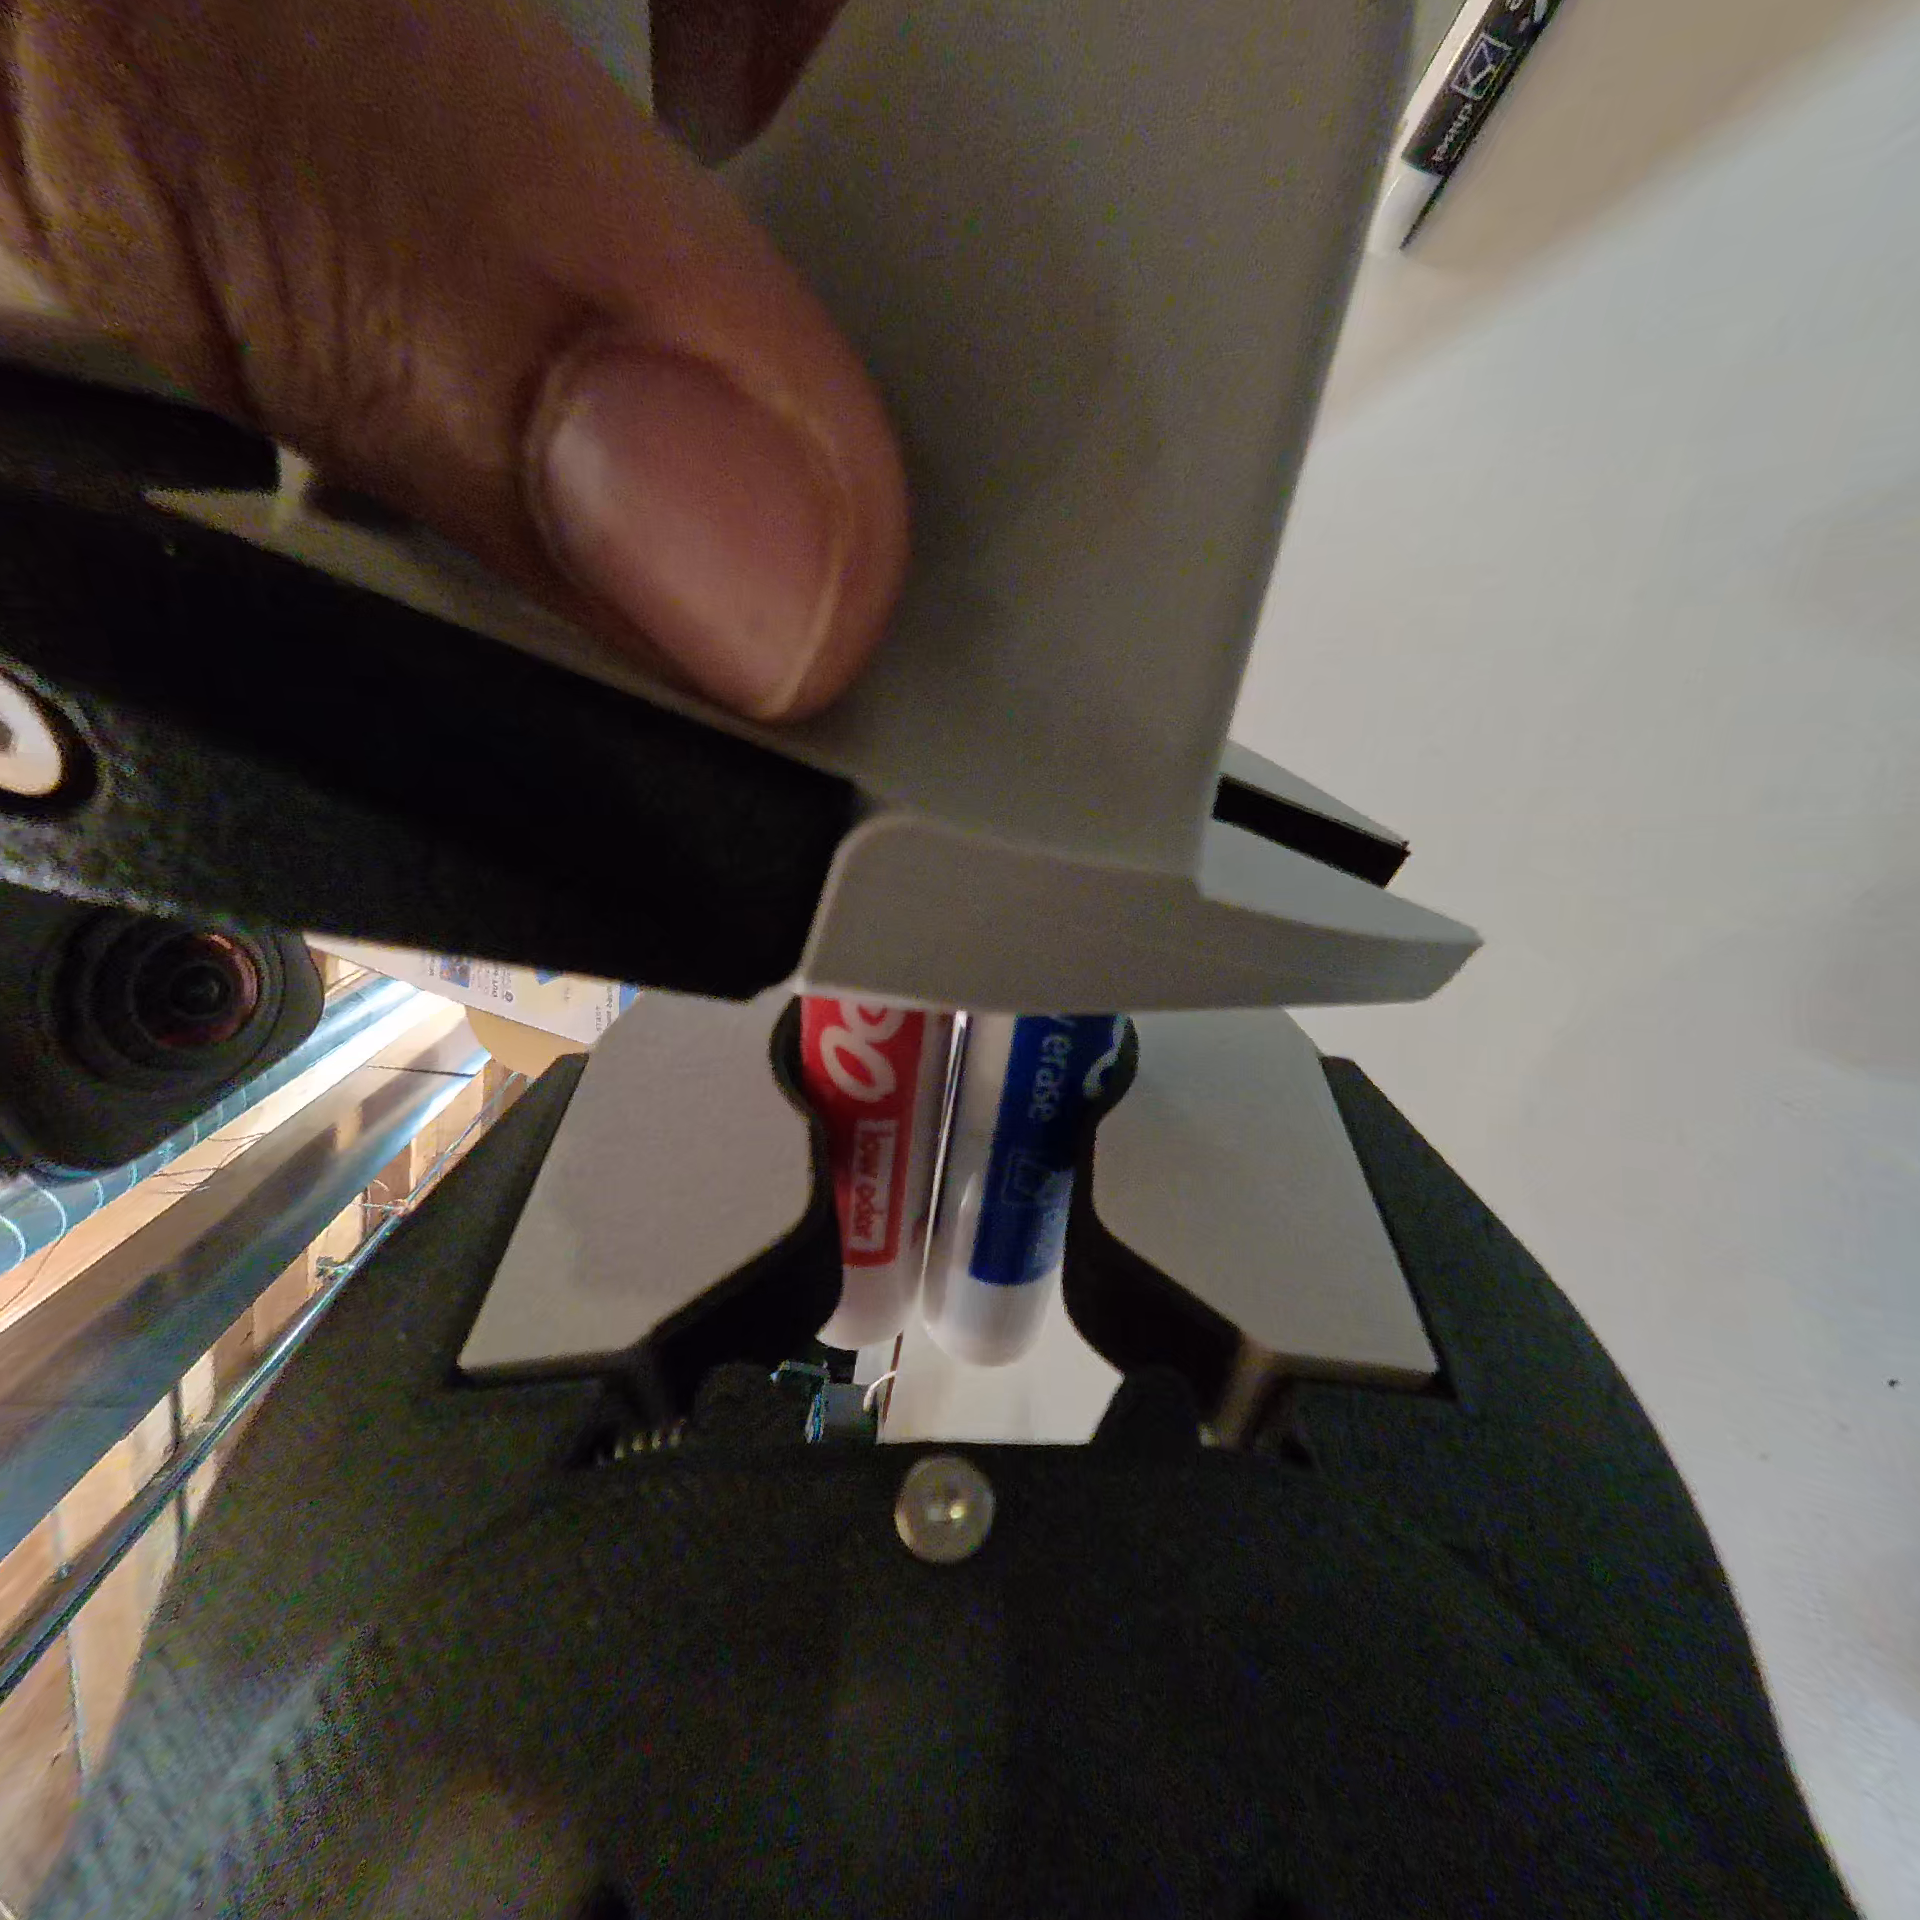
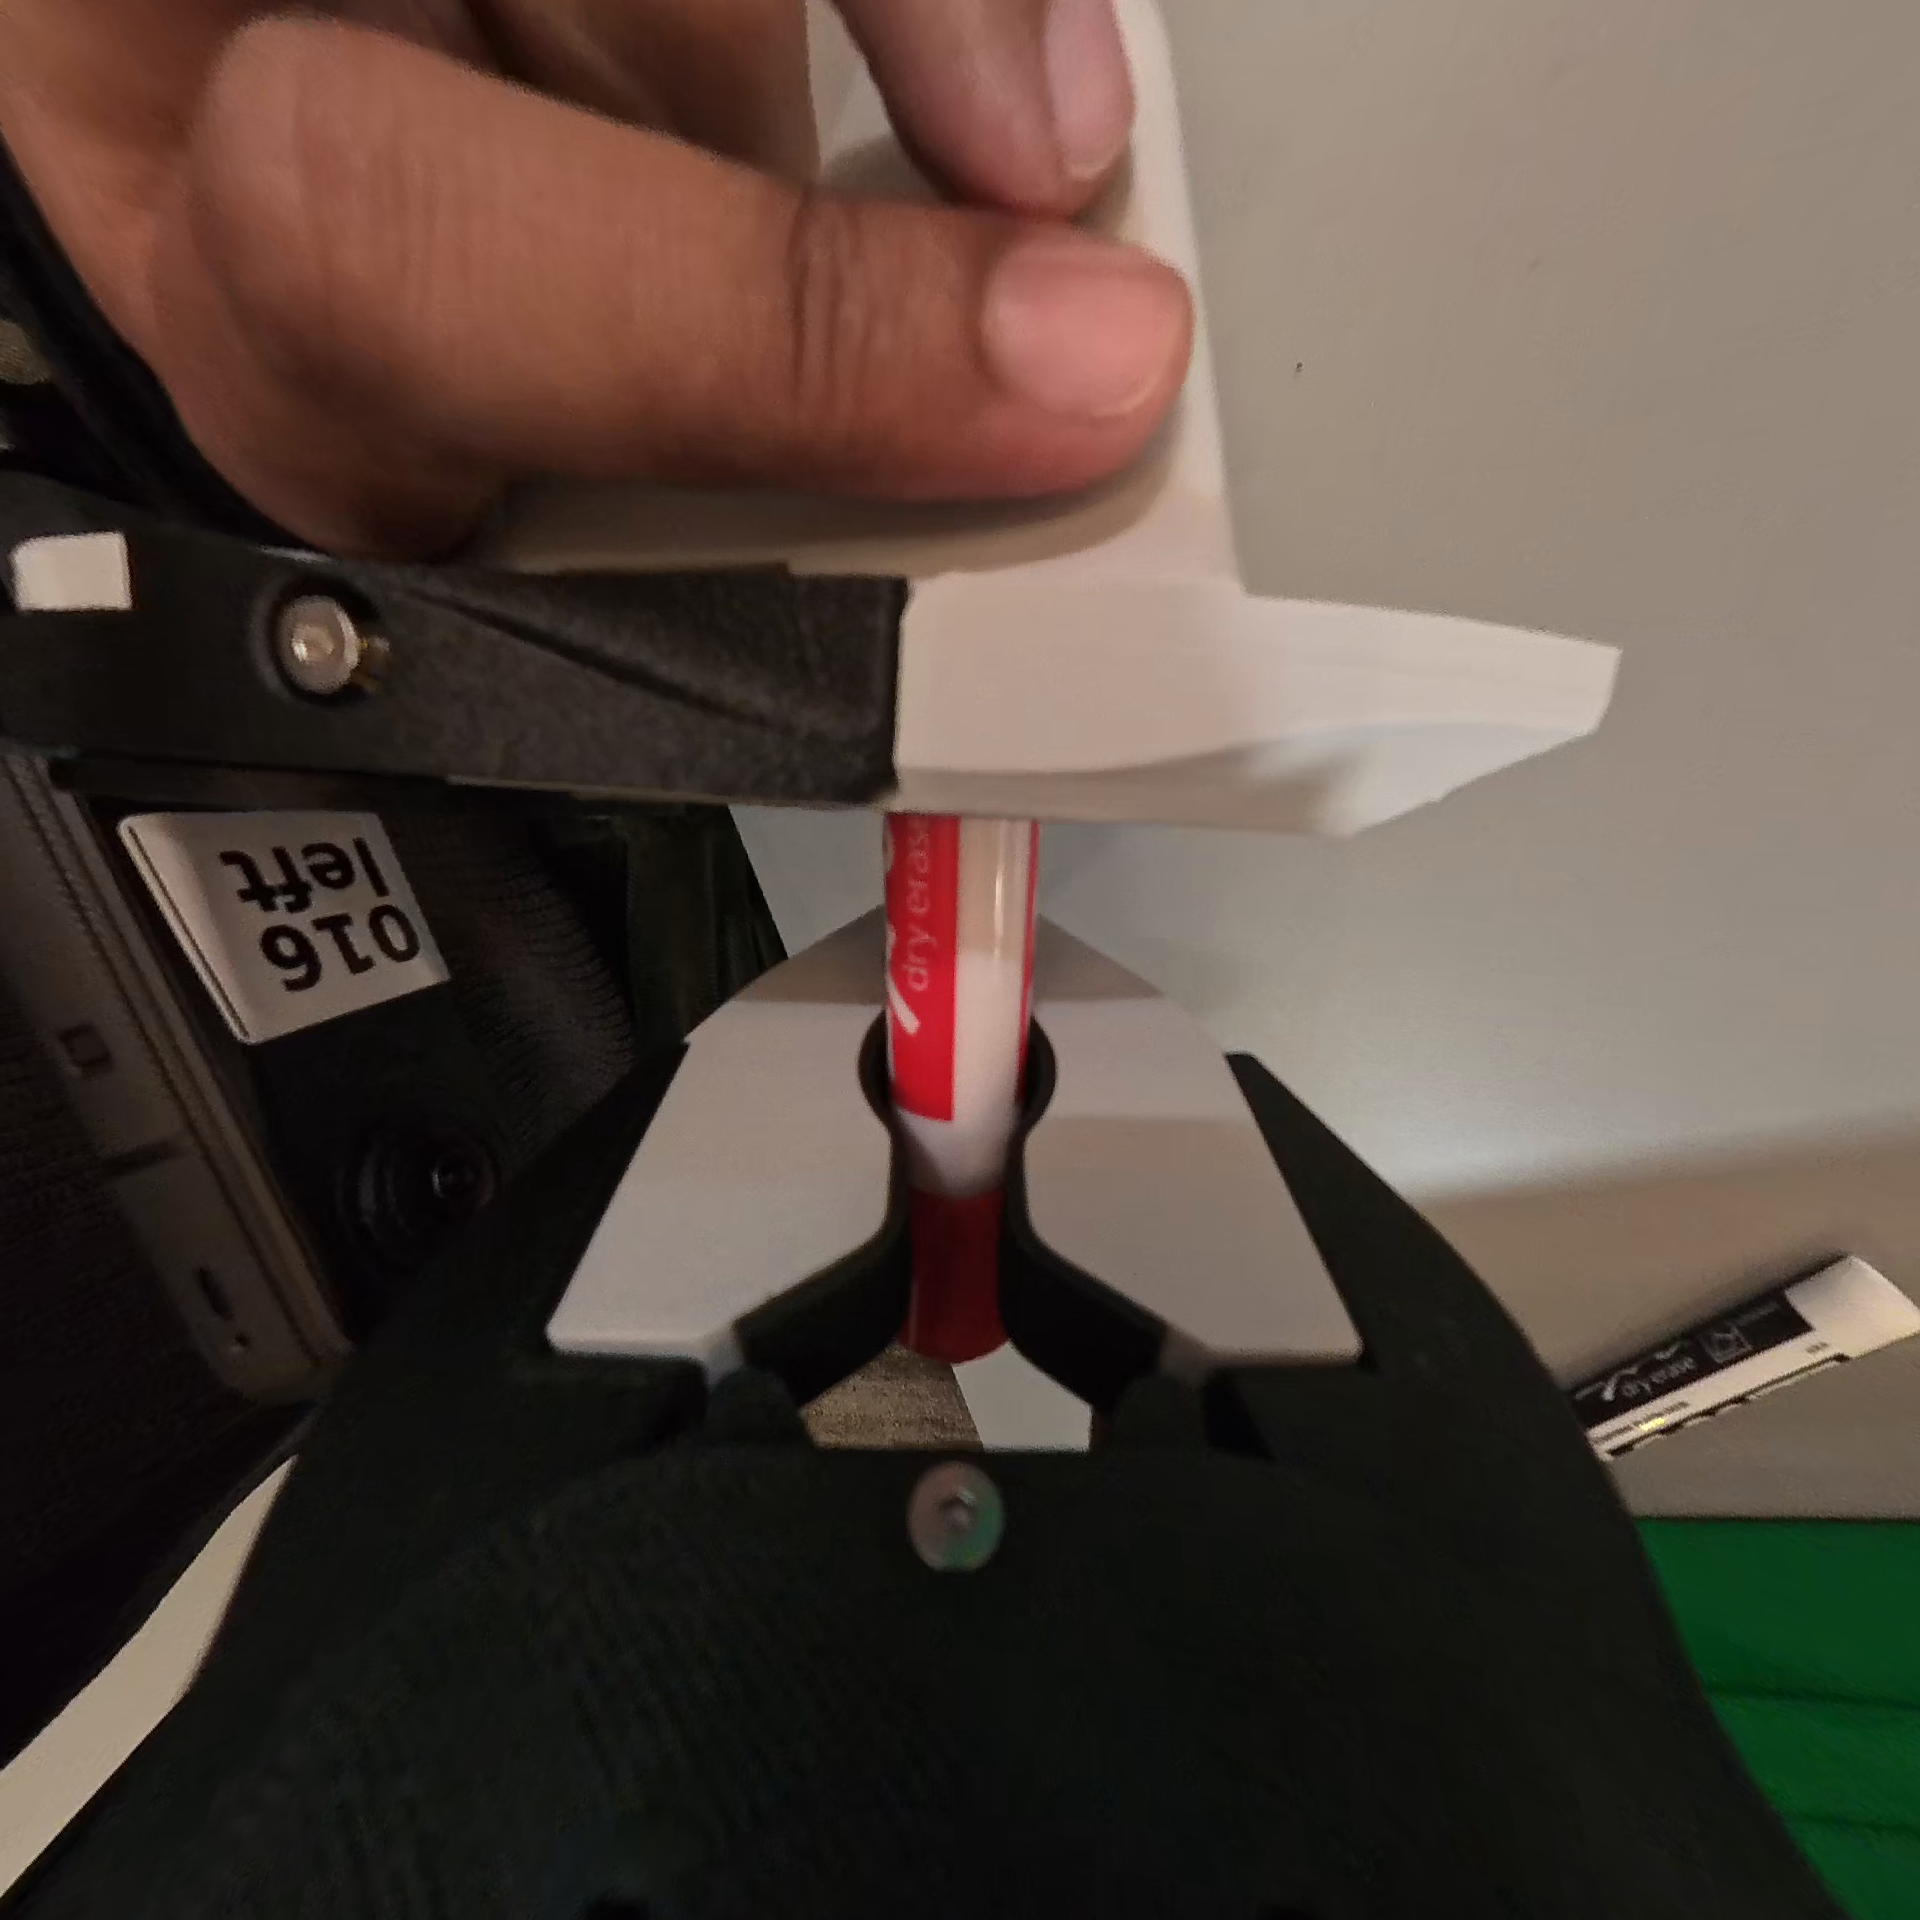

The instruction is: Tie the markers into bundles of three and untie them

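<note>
Left wrist view: left gripper (image 1: 951, 1174) jaws closed on a red marker (image 1: 862, 1153) and blue marker (image 1: 1023, 1164). Right gripper (image 2: 956, 1112) clamps another red marker (image 2: 961, 1039). Gathering a trio seems underway; next, align it alongside.

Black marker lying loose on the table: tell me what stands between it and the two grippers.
Both are occupied. The left gripper is shut on a red marker and a blue marker; the right gripper is shut on a red marker. The black marker lies apart on the white table, uncovered.
</note>
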The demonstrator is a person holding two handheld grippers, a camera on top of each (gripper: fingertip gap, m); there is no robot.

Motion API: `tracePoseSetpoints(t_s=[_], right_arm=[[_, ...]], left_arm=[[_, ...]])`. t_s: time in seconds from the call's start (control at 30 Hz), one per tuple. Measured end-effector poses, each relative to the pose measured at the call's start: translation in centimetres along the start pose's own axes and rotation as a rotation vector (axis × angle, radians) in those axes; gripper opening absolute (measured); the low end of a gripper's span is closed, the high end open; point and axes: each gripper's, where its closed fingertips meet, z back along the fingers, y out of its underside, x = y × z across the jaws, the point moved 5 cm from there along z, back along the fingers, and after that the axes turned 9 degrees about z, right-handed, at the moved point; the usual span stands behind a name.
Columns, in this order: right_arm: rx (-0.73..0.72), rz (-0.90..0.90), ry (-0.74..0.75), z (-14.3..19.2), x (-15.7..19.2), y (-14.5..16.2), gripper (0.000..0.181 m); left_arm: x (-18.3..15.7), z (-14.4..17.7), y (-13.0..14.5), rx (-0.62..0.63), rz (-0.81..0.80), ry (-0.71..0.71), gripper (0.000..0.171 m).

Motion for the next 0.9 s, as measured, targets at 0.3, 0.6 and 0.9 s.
tracePoseSetpoints(t_s=[0.3, 0.6, 0.9], right_arm=[[0.006, 0.000, 0.009, 0.02, -0.07, 0.03, 0.015], [0.022, 0.011, 0.025, -0.13, -0.02, 0.08, 0.015], [0.044, 0.022, 0.046, -0.20, -0.06, 0.03, 0.015]], left_arm=[[-0.03, 0.03, -0.03, 0.000, 0.001, 0.003, 0.049], [-0.13, 0.03, 0.14, 0.009, -0.003, 0.014, 0.047], [-0.25, 0.10, 0.27, 0.018, -0.015, 0.028, 0.046]])
